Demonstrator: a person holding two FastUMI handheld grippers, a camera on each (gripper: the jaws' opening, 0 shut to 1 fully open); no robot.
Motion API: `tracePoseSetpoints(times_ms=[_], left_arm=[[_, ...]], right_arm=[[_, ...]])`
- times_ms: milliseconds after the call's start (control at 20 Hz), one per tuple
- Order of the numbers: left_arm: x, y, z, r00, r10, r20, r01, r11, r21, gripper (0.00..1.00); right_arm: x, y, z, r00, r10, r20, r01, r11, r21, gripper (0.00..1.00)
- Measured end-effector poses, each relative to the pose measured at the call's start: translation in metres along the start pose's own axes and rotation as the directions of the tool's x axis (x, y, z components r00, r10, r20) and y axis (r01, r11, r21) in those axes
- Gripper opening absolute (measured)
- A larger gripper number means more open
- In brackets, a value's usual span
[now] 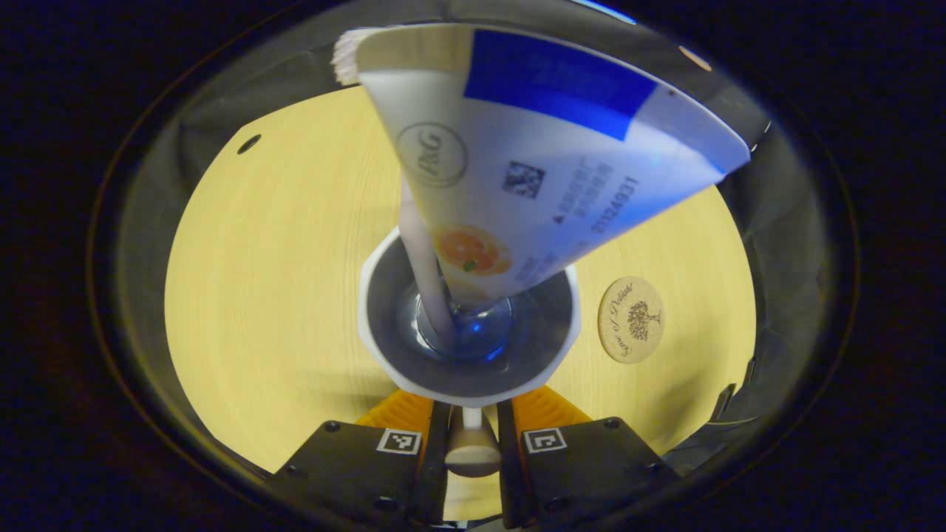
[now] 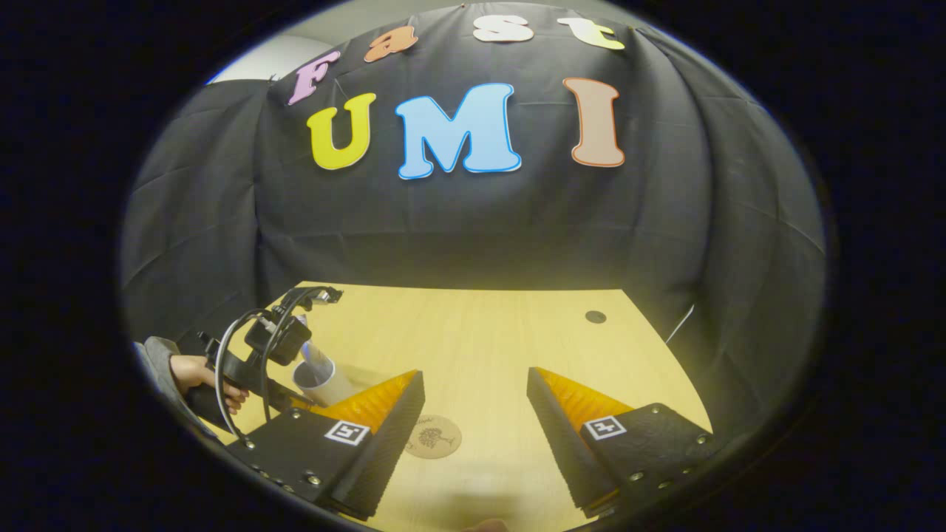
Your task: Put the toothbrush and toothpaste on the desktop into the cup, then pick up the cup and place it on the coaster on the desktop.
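In the left gripper view I look down into a white cup (image 1: 469,369). A blue and white toothpaste tube (image 1: 547,148) and a pale toothbrush (image 1: 425,258) stand in it, bristles up. My left gripper (image 1: 473,414) is shut on the cup's handle at its near rim. A round cork coaster (image 1: 630,319) lies on the desktop just right of the cup. In the right gripper view my right gripper (image 2: 473,388) is open and holds nothing, with the coaster (image 2: 433,436) between its fingers on the table. The cup (image 2: 318,380) is at the far left, gripped by the left gripper (image 2: 273,347). I cannot tell whether the cup rests on the table.
The pale wooden desktop (image 2: 502,332) has a small dark hole (image 2: 595,317) near its back right corner. Black cloth walls close it in at the back and sides. A hand (image 2: 203,377) in a grey sleeve holds the left gripper.
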State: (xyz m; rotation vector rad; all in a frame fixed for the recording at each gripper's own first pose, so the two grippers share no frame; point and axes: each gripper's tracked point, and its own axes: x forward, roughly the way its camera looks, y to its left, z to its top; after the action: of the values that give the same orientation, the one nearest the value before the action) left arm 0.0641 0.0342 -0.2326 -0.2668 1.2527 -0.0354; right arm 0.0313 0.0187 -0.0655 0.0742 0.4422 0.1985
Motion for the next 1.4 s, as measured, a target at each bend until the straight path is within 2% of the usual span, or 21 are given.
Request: tracePoseSetpoints(times_ms=[350,750,1000,1400], left_arm=[[-0.014,-0.050,0.002,0.999,-0.035,0.036,0.032,0.996,0.084,0.35],[-0.007,-0.129,-0.007,0.995,-0.099,0.009,0.096,0.981,0.169,0.36],[0.004,-0.153,-0.010,0.995,-0.099,-0.016,0.101,0.977,0.191,0.36],[0.017,-0.170,-0.013,0.997,-0.058,-0.043,0.066,0.976,0.205,0.35]], right_arm=[[-0.007,-0.004,0.002,1.000,-0.005,0.013,0.005,1.000,0.004,0.90],[-0.020,-0.030,-0.003,0.999,-0.043,0.017,0.043,0.999,0.029,0.90],[-0.025,-0.049,-0.008,0.998,-0.059,0.010,0.059,0.997,0.049,0.90],[-0.027,-0.063,-0.014,0.999,-0.041,0.001,0.040,0.997,0.063,0.90]])
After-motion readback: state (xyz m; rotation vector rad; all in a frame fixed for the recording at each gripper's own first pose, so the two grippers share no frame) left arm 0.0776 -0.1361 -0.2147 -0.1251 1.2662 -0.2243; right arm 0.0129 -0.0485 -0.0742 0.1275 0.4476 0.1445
